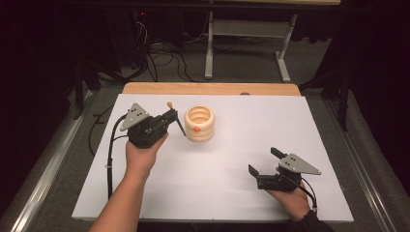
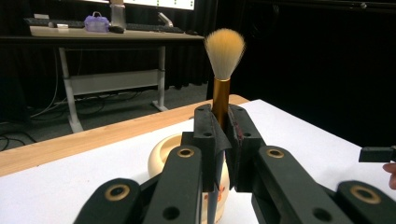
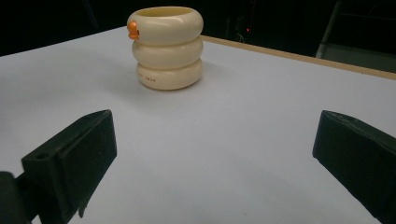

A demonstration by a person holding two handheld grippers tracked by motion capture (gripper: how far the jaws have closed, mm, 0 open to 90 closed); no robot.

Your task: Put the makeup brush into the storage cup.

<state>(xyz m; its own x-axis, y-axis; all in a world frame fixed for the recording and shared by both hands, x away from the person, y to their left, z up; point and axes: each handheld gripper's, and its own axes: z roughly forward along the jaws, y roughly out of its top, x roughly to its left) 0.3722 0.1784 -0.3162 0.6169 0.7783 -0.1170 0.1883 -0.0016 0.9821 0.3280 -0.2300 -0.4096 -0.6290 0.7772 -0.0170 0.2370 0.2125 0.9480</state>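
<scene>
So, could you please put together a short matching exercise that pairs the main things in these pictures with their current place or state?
Things:
1. brush
2. cream holder
3. left gripper
4. right gripper

States:
A. open, holding nothing, low over the near right part of the table
B. stands on the white table, opening upward, small orange knob on its side
C. held upright, bristles up, gold ferrule between black jaws
D. shut on a handle, beside the holder

Pairs: 1-C, 2-B, 3-D, 4-A
</scene>
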